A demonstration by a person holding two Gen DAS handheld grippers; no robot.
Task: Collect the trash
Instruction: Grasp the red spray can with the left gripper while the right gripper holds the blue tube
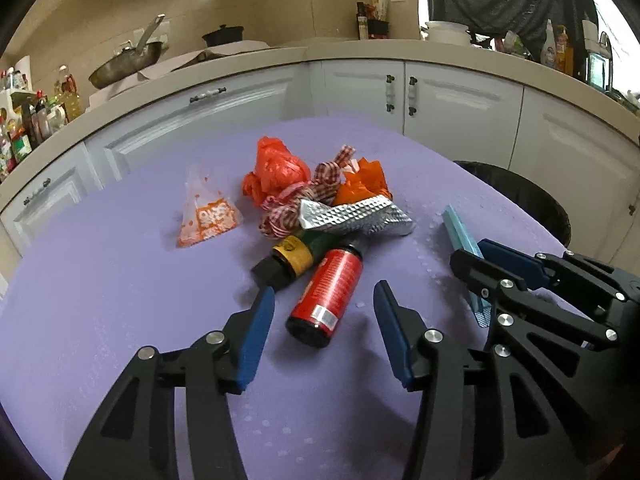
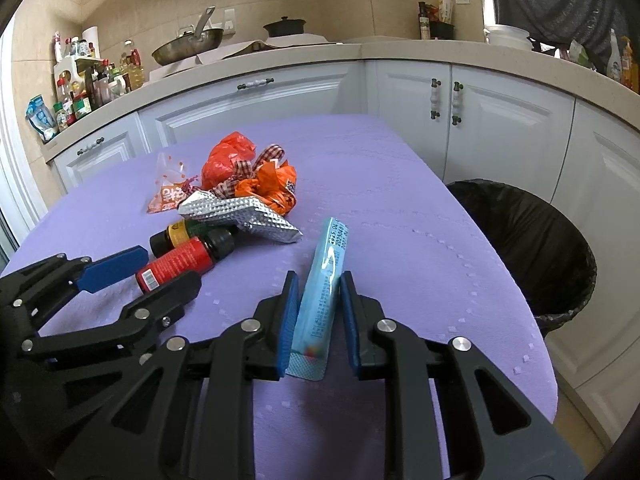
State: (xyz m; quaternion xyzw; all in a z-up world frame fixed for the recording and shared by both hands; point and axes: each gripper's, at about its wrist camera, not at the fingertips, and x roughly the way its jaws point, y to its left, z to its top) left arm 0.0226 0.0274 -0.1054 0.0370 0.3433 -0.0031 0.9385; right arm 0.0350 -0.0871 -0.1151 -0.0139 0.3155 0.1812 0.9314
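The right hand-held gripper (image 2: 319,312) is clamping a light blue wrapper (image 2: 323,280), with both blue pads pressing on its lower half, so this piece of trash is picked and is waiting to go into the bin (image 2: 532,248), which is standing just beside the right edge of the purple tabletop (image 2: 420,208). The left hand-held gripper (image 1: 324,332) is standing with its jaws apart on both sides of the red bottle (image 1: 326,294), which is lying on the tabletop; the pads are not touching it. I judge that the next move is asking the left jaws to close squarely on the bottle, because it is round and can roll away.

The left wrist view is showing the gap on each side of the bottle, and the pile of bags and foil (image 1: 356,216) behind it. The right wrist view is showing the grip on the wrapper and the open mouth of the bin much more fully.
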